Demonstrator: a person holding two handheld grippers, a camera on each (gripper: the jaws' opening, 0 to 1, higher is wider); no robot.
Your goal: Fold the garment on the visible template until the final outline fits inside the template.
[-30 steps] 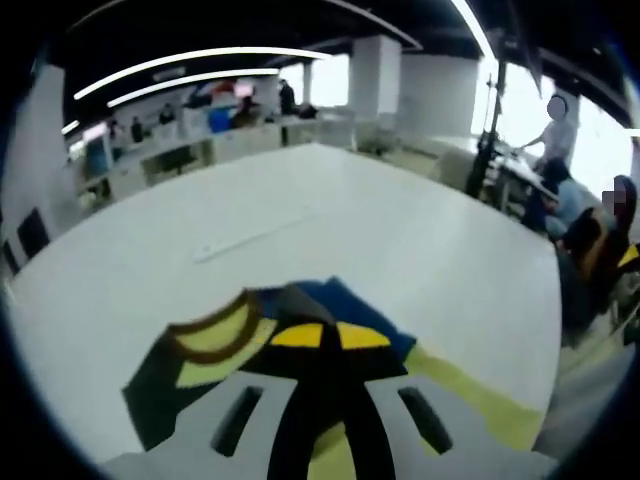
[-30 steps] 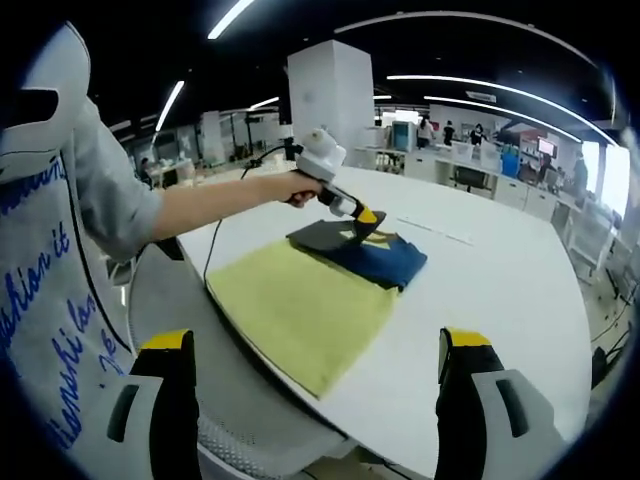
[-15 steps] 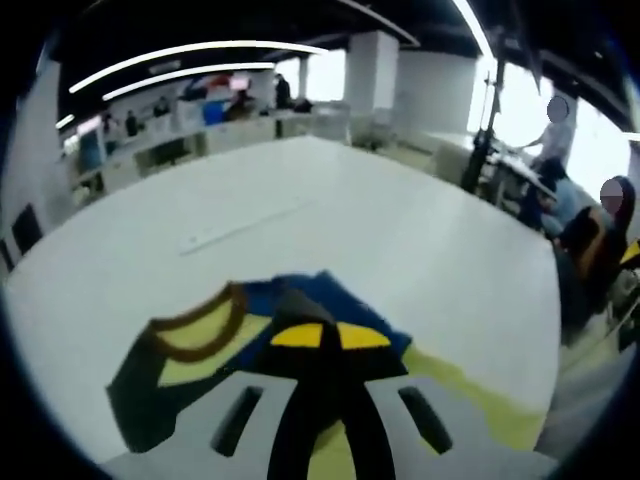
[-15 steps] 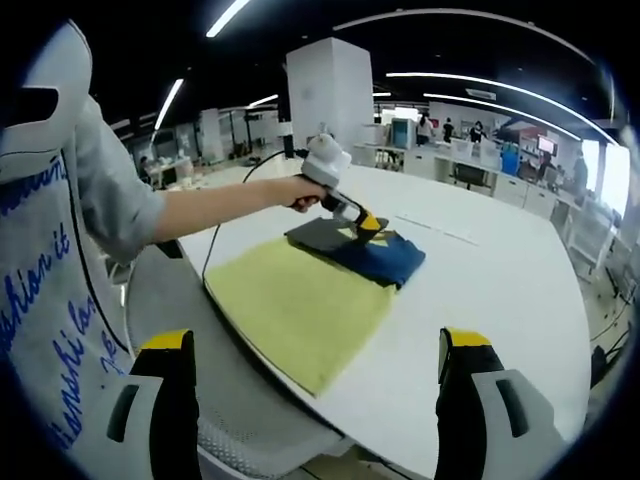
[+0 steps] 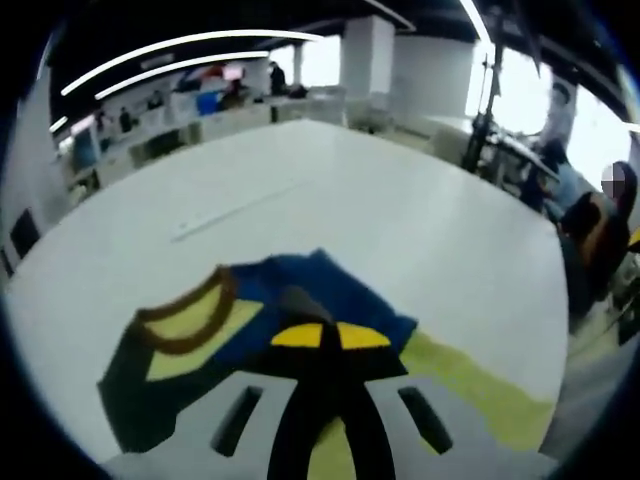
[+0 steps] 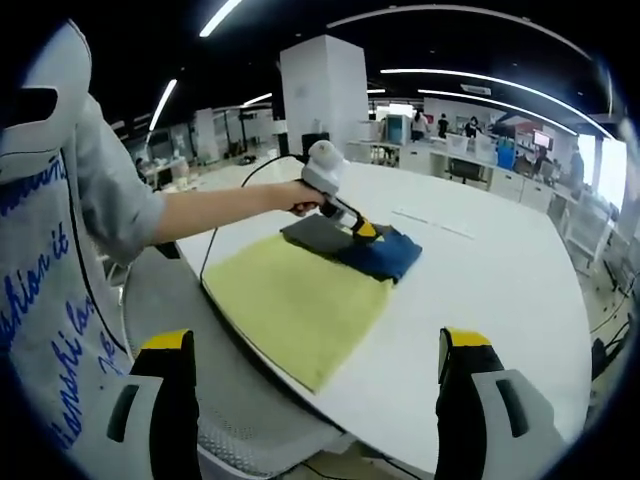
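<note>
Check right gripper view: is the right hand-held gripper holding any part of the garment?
No. The right hand-held gripper hangs open off the table's near edge, well apart from the garment at the yellow template's far end.

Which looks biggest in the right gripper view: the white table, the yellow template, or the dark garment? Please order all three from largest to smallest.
1. white table
2. yellow template, lying on the table's near part
3. dark garment, a folded pile at the template's far end under the left gripper

The garment lies farther from the camera, so its look may understate it somewhat.
</note>
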